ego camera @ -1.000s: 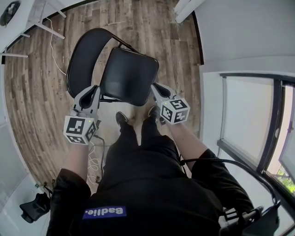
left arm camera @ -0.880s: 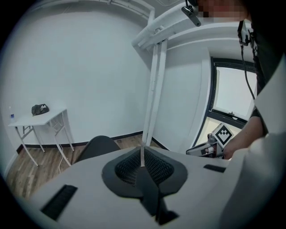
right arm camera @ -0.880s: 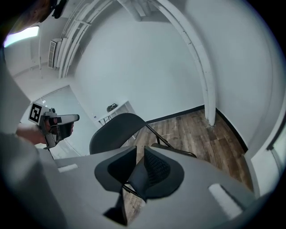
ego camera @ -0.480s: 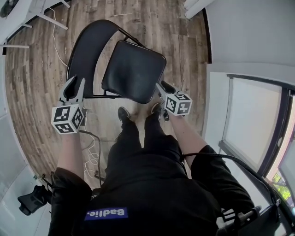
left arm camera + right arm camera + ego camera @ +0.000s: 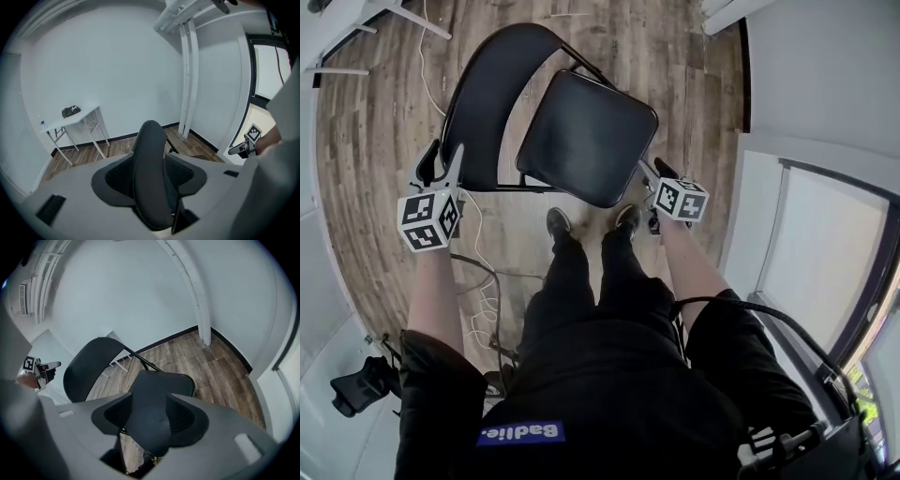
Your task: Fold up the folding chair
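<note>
The chair (image 5: 586, 136) is released. The jaws of the left gripper (image 5: 441, 164) and the right gripper (image 5: 654, 173) are opening and are withdrawn from its sides, with nothing clamped. The chair stands between them and is judged not yet folded, so a fresh grip is required.

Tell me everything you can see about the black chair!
The black folding chair stands on the wooden plank floor, not folded flat yet. It has a padded square seat, a curved backrest and thin metal tubes. The left gripper, jaws opening, straddles the backrest's edge; the right gripper, jaws opening, straddles a seat corner.
</note>
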